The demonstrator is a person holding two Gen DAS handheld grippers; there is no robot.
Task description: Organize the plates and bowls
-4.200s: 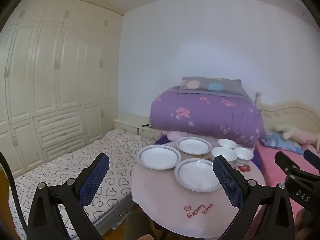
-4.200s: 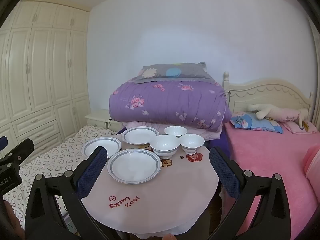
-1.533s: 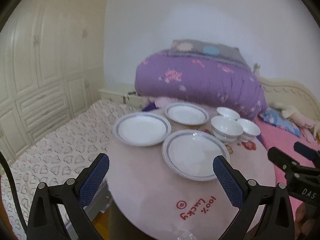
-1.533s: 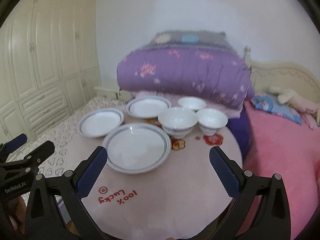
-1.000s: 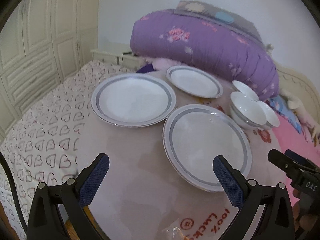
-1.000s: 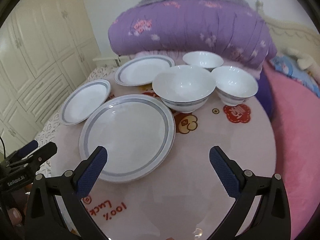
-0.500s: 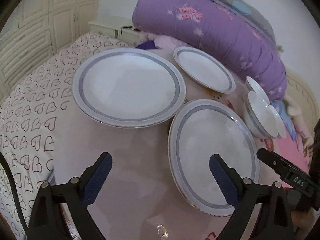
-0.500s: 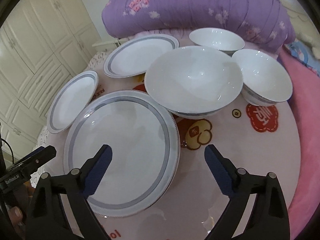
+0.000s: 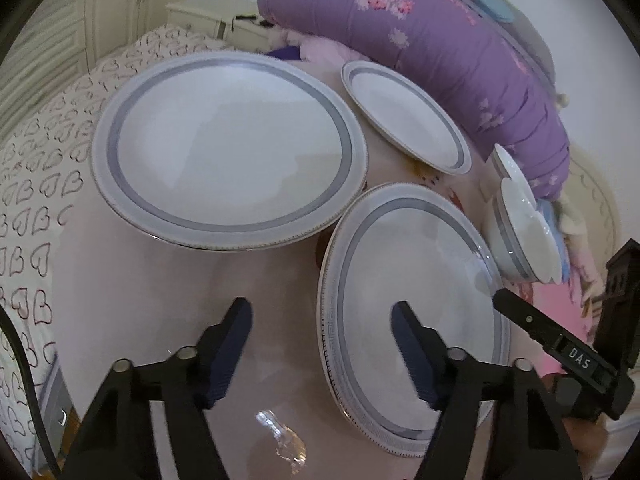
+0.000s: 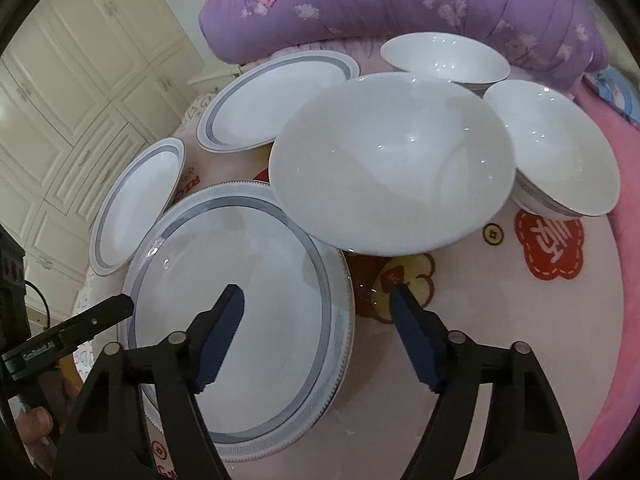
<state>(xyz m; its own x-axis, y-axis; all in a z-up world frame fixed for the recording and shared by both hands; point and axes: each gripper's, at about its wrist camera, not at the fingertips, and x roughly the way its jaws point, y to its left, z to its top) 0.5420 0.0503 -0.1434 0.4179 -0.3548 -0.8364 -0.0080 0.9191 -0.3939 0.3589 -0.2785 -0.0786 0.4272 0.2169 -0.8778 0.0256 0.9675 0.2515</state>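
Three white plates with grey bands lie on a round pink table [image 9: 160, 300]. The near plate [image 9: 408, 292] has its left rim between the fingers of my left gripper [image 9: 320, 320]; the jaws are closing and the pads do not touch it. My right gripper [image 10: 318, 300] straddles the right rim of that same near plate [image 10: 232, 320], its jaws closing too, with no contact. A big white bowl [image 10: 392, 160] stands just beyond, with two smaller bowls [image 10: 556, 148] [image 10: 444, 56] behind it. The left plate [image 9: 224, 148] and the far plate [image 9: 404, 116] lie apart.
A folded purple quilt [image 10: 400, 4] rises behind the table, with a pink bed [image 10: 624, 240] to the right. A heart-patterned mattress [image 9: 32, 160] and cream wardrobes [image 10: 80, 80] stand to the left. A clear crumpled wrapper [image 9: 284, 440] lies near the table's front edge.
Both grippers have come down and forward over the table, onto opposite rims of the near plate. Both pairs of jaws have narrowed from wide open.
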